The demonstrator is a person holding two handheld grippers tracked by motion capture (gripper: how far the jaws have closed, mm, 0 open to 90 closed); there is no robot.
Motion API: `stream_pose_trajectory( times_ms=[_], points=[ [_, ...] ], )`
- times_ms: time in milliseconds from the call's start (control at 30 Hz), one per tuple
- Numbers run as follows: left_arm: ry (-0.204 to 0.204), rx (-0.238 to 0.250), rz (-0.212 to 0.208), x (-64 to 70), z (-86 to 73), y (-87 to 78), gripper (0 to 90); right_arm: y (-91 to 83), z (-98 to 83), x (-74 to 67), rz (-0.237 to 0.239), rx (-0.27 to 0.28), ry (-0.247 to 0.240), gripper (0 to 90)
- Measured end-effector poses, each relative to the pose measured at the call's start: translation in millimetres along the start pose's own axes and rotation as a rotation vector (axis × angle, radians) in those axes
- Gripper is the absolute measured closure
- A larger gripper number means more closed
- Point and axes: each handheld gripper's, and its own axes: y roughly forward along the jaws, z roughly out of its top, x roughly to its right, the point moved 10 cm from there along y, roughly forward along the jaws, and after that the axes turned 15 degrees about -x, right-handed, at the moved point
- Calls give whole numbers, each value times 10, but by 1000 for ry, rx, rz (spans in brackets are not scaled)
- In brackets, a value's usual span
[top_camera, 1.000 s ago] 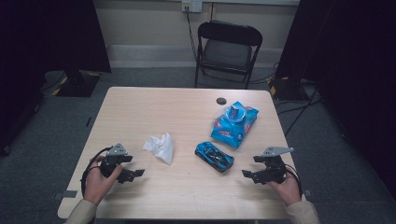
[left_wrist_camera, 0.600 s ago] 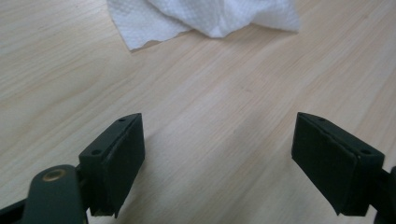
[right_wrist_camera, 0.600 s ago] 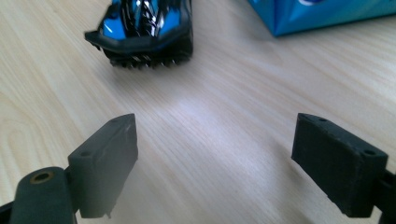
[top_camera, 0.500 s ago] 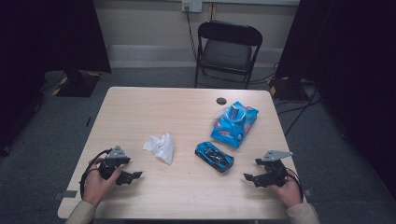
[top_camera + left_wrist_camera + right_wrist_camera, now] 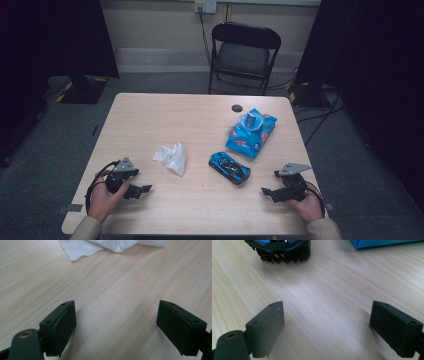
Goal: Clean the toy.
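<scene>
A crumpled white tissue (image 5: pixel 171 157) lies left of the table's middle; its edge (image 5: pixel 100 246) lies ahead of my left gripper's jaws. A blue toy car (image 5: pixel 229 168) sits right of centre, and its rear end (image 5: pixel 279 250) faces my right gripper. Behind the car lies a blue snack bag (image 5: pixel 251 132). My left gripper (image 5: pixel 142 190) rests low at the front left, open, with bare wood between its jaws (image 5: pixel 116 325). Low at the front right, my right gripper (image 5: pixel 266 193) is open too, nothing between its jaws (image 5: pixel 327 327).
A small dark round object (image 5: pixel 236 108) lies near the table's (image 5: pixel 150 115) far edge. A black folding chair (image 5: pixel 245 55) stands behind the table. Cables run across the floor at the right (image 5: pixel 320 120).
The right gripper has sunk slightly toward the table's front edge. The left gripper has stayed in place. The objects have not moved.
</scene>
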Motion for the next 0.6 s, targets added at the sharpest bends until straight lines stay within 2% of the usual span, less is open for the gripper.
stream_pose_trajectory(
  times_ms=[400,467,533,567,600],
  points=[
    [25,-5,10,22,-10,15,134,1,-21,23,-16,10,-2,99],
    [31,-3,5,39,-9,27,107,1,-23,23,-17,10,-2,98],
    [55,-10,6,53,-15,41,76,1,-24,23,-17,9,-3,98],
    [84,-8,-2,85,-20,70,22,1,-24,23,-17,9,-3,98],
    [84,-8,-2,85,-20,70,0,1,-25,23,-17,9,-3,98]
  ],
)
